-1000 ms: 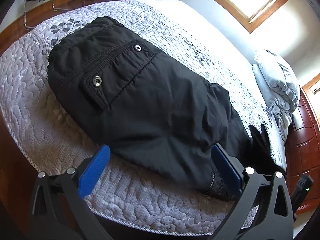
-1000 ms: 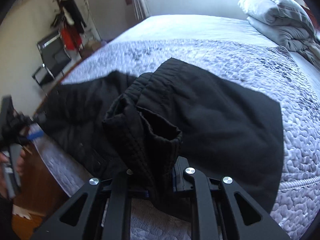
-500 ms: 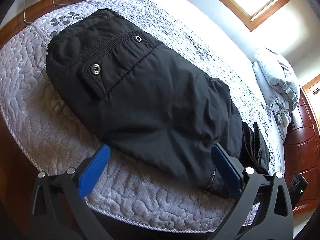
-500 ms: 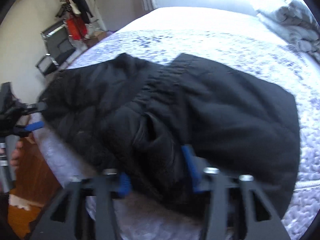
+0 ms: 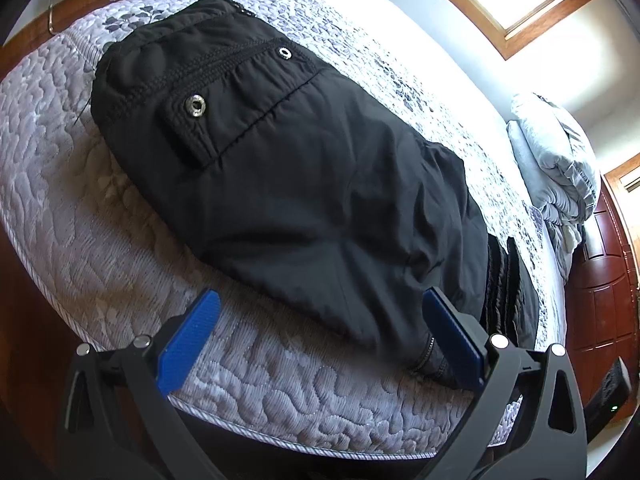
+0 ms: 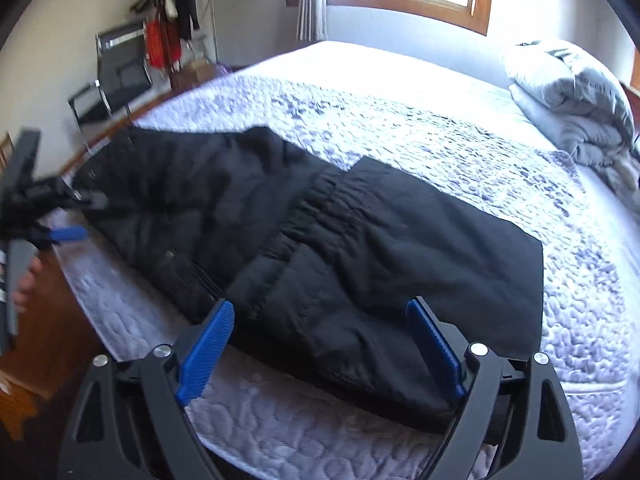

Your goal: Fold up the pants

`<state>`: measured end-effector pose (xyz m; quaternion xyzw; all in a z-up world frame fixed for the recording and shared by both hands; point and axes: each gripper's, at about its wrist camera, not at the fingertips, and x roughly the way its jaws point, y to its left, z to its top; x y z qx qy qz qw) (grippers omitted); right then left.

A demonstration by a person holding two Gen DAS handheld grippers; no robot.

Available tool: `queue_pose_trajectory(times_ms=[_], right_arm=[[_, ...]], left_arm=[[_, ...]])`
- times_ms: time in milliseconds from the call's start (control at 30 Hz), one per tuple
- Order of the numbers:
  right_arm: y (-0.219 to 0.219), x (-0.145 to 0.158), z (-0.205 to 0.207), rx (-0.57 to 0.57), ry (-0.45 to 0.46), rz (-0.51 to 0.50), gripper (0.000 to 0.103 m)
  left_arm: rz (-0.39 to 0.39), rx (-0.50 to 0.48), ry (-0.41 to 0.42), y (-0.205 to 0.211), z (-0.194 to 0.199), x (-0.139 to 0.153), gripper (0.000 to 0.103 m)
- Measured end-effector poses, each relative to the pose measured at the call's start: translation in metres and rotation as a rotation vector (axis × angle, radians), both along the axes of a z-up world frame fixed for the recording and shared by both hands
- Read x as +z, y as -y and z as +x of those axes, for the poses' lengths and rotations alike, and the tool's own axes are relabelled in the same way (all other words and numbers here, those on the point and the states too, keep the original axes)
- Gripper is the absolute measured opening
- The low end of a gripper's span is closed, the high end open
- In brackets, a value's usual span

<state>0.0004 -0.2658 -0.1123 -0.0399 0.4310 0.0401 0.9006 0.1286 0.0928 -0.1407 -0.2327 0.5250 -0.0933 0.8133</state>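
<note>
Black pants lie folded on a quilted grey bed, with a snap-buttoned pocket flap toward the far left end. In the left wrist view my left gripper hovers open at the near edge of the cloth, its blue pads apart, gripping nothing. The right wrist view shows the same pants with the elastic waistband laid across the middle. My right gripper has its jaws opening; the near edge of the pants lies between the pads, unpressed. The left gripper appears at the far left there, in a hand.
A folded grey duvet sits at the head of the bed. A chair and a coat stand are by the far wall. A wooden door and floor border the bed's near side.
My right gripper was shut on a bunched fold of the pants and has opened, dropping it flat on the bed. The left gripper stayed open and nearly still.
</note>
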Motion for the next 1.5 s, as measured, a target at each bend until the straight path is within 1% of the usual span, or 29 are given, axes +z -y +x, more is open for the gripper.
queue_pose_trajectory(times_ms=[67, 100, 167, 200, 233, 267, 300, 400, 467, 500, 533, 600, 700, 767, 867, 967, 1000, 1167, 1200, 1233, 1267, 1333, 1433, 1467, 1500], right_arm=[[0.001, -0.008, 0.003, -0.009, -0.014, -0.004, 0.082], [0.001, -0.011, 0.004, -0.006, -0.021, 0.011, 0.081], [0.004, -0.016, 0.007, 0.009, -0.045, 0.068, 0.066], [0.004, -0.018, 0.009, 0.019, -0.061, 0.092, 0.053], [0.004, -0.019, 0.010, 0.031, -0.076, 0.116, 0.037], [0.004, -0.021, 0.011, 0.045, -0.092, 0.140, 0.029], [0.002, -0.022, 0.012, 0.050, -0.104, 0.144, 0.026], [-0.001, -0.017, 0.010, 0.063, -0.088, 0.132, 0.020], [0.002, -0.010, 0.009, 0.067, -0.077, 0.173, 0.015], [0.003, -0.004, 0.009, 0.071, -0.068, 0.208, 0.010], [0.004, 0.003, 0.007, 0.075, -0.058, 0.221, 0.010], [-0.003, 0.015, 0.006, 0.107, -0.034, 0.206, 0.010], [-0.015, 0.023, 0.007, 0.151, -0.026, 0.200, 0.010], [-0.022, 0.017, 0.011, 0.166, -0.049, 0.197, 0.010], [-0.029, -0.014, 0.021, 0.168, -0.125, 0.174, 0.010], [-0.028, -0.031, 0.022, 0.154, -0.152, 0.189, 0.010], [-0.027, -0.033, 0.021, 0.152, -0.150, 0.195, 0.010], [-0.023, -0.021, 0.014, 0.165, -0.125, 0.223, 0.028], [-0.020, -0.015, 0.012, 0.161, -0.109, 0.230, 0.036], [-0.015, -0.009, 0.010, 0.152, -0.087, 0.233, 0.047], [-0.010, -0.002, 0.008, 0.141, -0.064, 0.235, 0.052], [0.006, 0.013, 0.003, 0.098, -0.020, 0.226, 0.069], [0.039, 0.030, -0.002, -0.015, 0.033, 0.192, 0.079], [0.054, 0.034, -0.004, -0.076, 0.051, 0.166, 0.081], [0.064, 0.036, -0.006, -0.120, 0.063, 0.146, 0.086]], left_arm=[[-0.001, 0.000, -0.008, -0.001, 0.000, -0.002, 0.100], [-0.002, 0.001, -0.012, -0.001, 0.000, -0.003, 0.100], [-0.006, 0.004, -0.016, -0.001, 0.000, -0.005, 0.100], [-0.007, 0.006, -0.017, -0.002, 0.000, -0.006, 0.100], [-0.008, 0.008, -0.019, -0.003, 0.000, -0.006, 0.100], [-0.010, 0.009, -0.020, -0.003, 0.000, -0.006, 0.100], [-0.012, 0.010, -0.021, -0.004, 0.001, -0.007, 0.100], [-0.015, 0.015, -0.026, -0.008, 0.001, -0.009, 0.100], [-0.019, 0.019, -0.031, -0.010, 0.000, -0.011, 0.100], [-0.020, 0.022, -0.033, -0.011, 0.000, -0.012, 0.100], [-0.021, 0.022, -0.034, -0.011, 0.000, -0.012, 0.100], [-0.024, 0.027, -0.035, -0.008, -0.001, -0.012, 0.100], [-0.032, 0.031, -0.037, -0.011, -0.002, -0.013, 0.100], [-0.036, 0.032, -0.036, -0.011, -0.004, -0.014, 0.100], [-0.040, 0.029, -0.043, -0.013, -0.004, -0.017, 0.100], [-0.033, 0.033, -0.042, -0.014, -0.004, -0.017, 0.100], [-0.033, 0.037, -0.042, -0.016, -0.004, -0.017, 0.100], [-0.052, 0.083, -0.054, -0.035, -0.003, -0.017, 0.100], [-0.050, 0.094, -0.053, -0.039, -0.003, -0.016, 0.100], [-0.051, 0.108, -0.050, -0.044, -0.003, -0.016, 0.100], [-0.062, 0.121, -0.050, -0.050, -0.004, -0.015, 0.100], [-0.094, 0.144, -0.052, -0.060, -0.004, -0.015, 0.100], [-0.156, 0.187, -0.048, -0.078, -0.004, -0.019, 0.100], [-0.195, 0.203, -0.043, -0.085, -0.004, -0.022, 0.100], [-0.227, 0.223, -0.041, -0.090, -0.003, -0.024, 0.100]])
